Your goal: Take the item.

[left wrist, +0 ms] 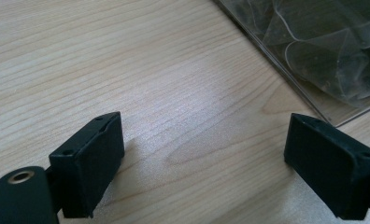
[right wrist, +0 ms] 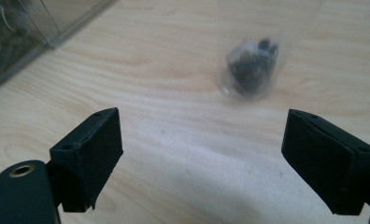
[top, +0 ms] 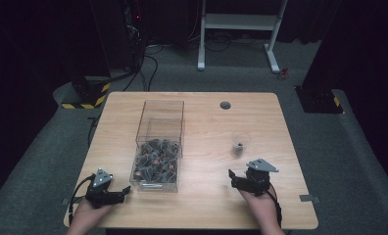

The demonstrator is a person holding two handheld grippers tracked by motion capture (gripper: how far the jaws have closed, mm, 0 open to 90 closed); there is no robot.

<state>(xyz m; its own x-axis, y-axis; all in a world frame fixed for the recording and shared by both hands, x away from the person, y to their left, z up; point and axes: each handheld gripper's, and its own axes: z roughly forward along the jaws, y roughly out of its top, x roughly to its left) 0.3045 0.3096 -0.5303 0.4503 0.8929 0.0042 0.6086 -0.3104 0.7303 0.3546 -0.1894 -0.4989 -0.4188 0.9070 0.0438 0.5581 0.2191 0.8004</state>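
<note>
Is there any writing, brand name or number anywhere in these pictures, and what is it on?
No readable text anywhere.
Clear box of small packets: no label to be seen.
Small clear cup: no print visible.
Left gripper and right gripper: plain black, no markings.
Yellow-and-black hazard stripes on the floor stand beyond the table: a warning pattern, no words.
Dark equipment at the back: too dim to read.

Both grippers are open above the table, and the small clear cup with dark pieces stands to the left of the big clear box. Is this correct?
One thing is wrong: the small cup stands to the right of the clear box, as the high view shows. The left gripper and right gripper are indeed open.
</note>
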